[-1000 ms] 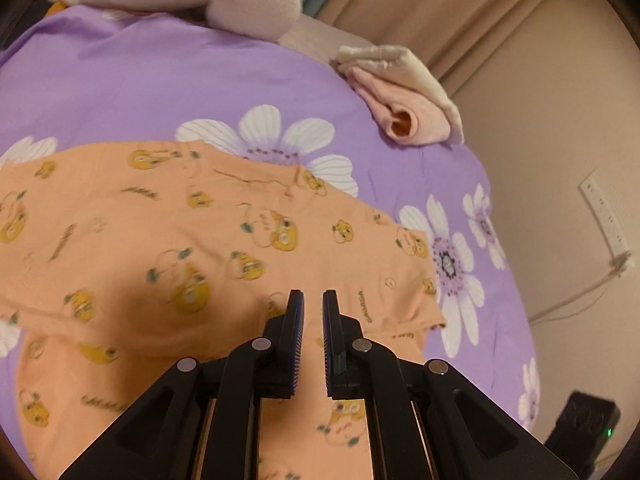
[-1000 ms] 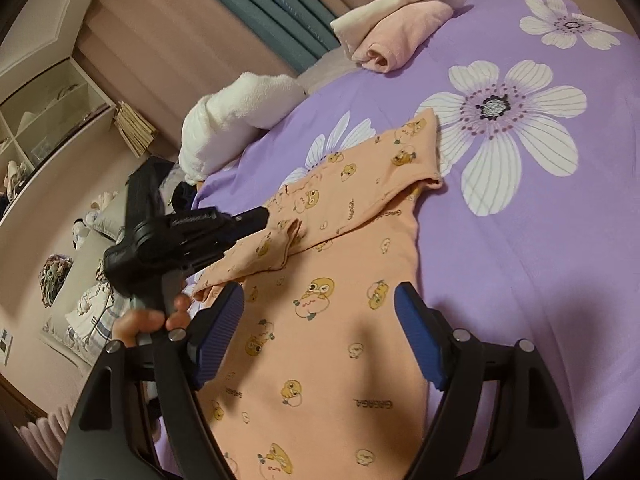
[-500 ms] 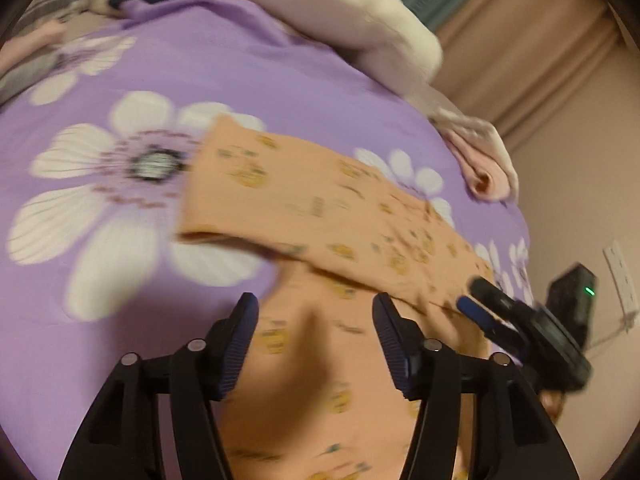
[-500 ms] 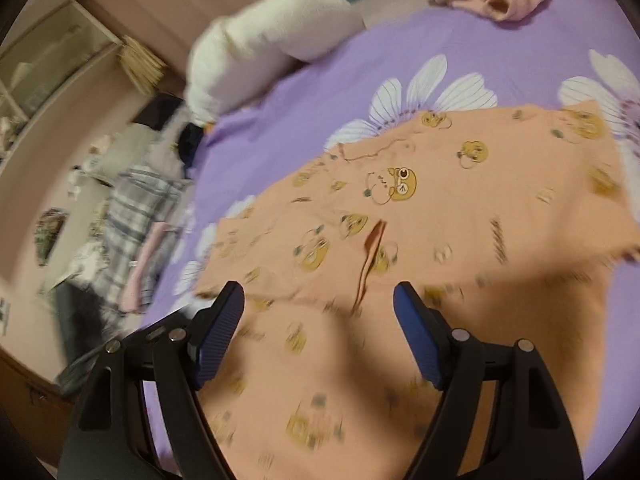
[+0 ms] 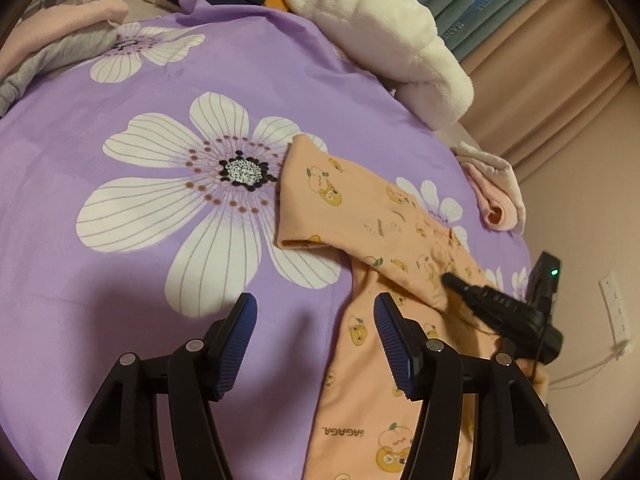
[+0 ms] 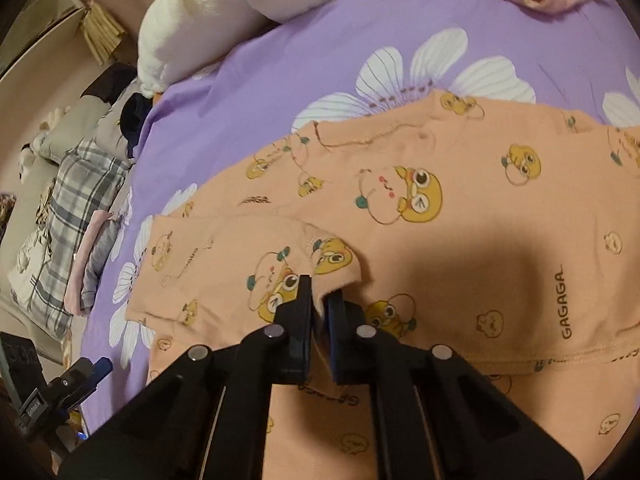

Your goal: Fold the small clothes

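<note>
Across the bed, a purple bedspread [image 5: 100,280] printed with large white flowers is spread, and on it an orange child's garment [image 6: 500,240] patterned with yellow cartoon faces is laid flat, one sleeve [image 5: 340,208] folded across toward ten o'clock in the left wrist view. At twelve o'clock in that view a cream plush blanket [image 5: 380,28] is heaped, with dark clothing behind it; at two o'clock a rolled pink and cream garment [image 5: 496,200] is seen at the bed's edge, backed by beige and teal curtains [image 5: 540,48]. A wall socket [image 5: 614,304] is seen at three o'clock. A plaid cloth [image 6: 68,208] is seen at nine o'clock in the right wrist view. The left gripper [image 5: 314,344] is held wide, nothing between its blue pads, above bare bedspread just beside the garment's edge. The right gripper [image 6: 318,316] is closed narrowly on a fold of the orange fabric.
</note>
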A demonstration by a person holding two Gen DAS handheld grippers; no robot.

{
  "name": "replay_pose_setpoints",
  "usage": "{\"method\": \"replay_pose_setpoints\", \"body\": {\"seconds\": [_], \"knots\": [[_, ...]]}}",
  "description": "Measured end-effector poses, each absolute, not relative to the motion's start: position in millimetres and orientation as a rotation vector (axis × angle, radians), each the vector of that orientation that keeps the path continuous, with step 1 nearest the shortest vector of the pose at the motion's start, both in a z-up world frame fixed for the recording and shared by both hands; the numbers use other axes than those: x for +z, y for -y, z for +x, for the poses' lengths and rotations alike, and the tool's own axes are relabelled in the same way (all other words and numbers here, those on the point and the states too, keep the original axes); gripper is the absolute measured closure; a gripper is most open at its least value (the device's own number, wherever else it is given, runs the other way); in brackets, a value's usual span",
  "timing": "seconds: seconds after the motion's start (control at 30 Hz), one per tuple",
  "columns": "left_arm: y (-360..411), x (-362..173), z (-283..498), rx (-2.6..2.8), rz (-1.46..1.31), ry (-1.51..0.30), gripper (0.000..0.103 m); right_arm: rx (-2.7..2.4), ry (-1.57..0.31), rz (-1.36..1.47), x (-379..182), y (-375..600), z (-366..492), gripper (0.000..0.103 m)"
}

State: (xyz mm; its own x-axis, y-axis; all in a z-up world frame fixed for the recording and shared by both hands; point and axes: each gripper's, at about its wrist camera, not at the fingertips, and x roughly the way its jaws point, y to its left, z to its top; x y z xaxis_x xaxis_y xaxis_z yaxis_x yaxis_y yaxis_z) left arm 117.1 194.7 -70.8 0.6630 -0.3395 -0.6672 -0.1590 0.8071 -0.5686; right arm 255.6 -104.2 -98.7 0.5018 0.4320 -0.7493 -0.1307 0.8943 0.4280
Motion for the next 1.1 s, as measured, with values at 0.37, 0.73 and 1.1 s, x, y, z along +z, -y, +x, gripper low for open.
{"method": "replay_pose_setpoints", "body": {"seconds": [0.37,0.73,1.1], "knots": [[-181,-55,122,-0.118,-0.593,-0.834,0.044,0.415,-0.718,0.414,11,160,231,0.096],[-142,-50,160,-0.168,-0.489,-0.862,0.044,0.233,-0.798,0.489,-34,241,229,0.093],[-83,-53,217,-0.278,-0.367,-0.893,0.044,0.072,-0.824,0.442,-63,275,224,0.073]]}}
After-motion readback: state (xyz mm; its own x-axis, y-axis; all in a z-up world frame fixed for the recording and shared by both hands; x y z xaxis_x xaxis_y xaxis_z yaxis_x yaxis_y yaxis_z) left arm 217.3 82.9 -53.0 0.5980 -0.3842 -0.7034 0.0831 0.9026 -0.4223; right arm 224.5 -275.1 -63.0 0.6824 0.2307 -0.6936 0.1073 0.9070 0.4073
